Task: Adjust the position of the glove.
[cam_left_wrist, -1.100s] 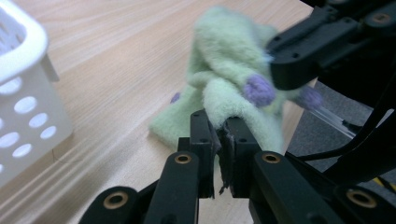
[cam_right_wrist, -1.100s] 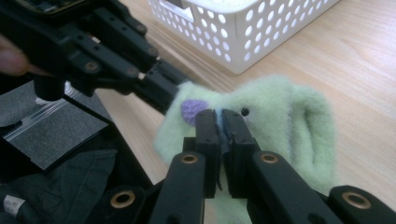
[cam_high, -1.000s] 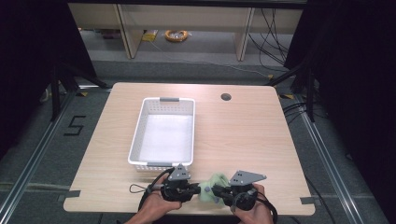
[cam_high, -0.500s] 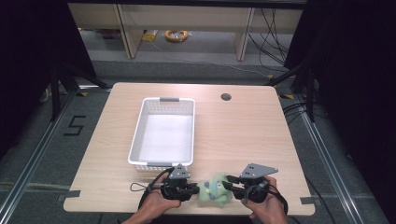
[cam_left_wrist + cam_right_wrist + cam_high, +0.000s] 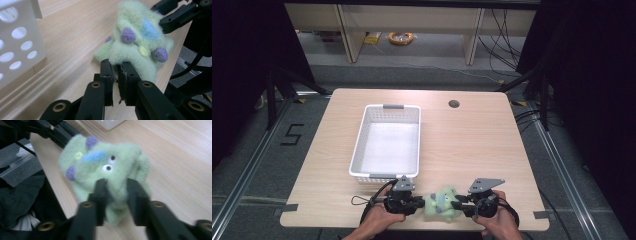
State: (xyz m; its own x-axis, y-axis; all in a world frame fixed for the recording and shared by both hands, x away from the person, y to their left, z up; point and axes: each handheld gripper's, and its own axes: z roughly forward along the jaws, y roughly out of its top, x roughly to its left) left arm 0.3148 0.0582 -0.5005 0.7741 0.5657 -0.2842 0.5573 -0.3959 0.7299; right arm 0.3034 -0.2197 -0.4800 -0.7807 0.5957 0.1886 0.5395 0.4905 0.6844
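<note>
A green plush toy (image 5: 441,202) sits at the near edge of the wooden table (image 5: 472,145), just near of the white perforated basket (image 5: 385,142) and a little to its right. It is a fuzzy pale-green figure with purple knobs, a blue patch, a yellow button and two small eyes.

The person holds it from both sides. The left gripper (image 5: 418,204) comes in from the toy's left, held in the left hand (image 5: 379,222). In the left gripper view its two black jaws stand almost together, pinching a thin fold of green fabric (image 5: 130,60) at the toy's lower edge, with the corner of the basket (image 5: 17,40) at the far left of that view.

The right gripper (image 5: 458,205) comes in from the toy's right, held in the right hand (image 5: 499,222). Its jaws have just been closing, and in the right gripper view they stand to either side of a thicker part of the toy (image 5: 107,170), with green plush filling the gap between them and pressed by the pads. The picture there is slightly blurred.

The toy spans the short gap between the two grippers, which face each other along the near edge of the table. Whether its underside rests on the wood or hangs just above it cannot be told. The basket lies apart from the toy, and a dark round hole (image 5: 454,104) marks the table's far side.
</note>
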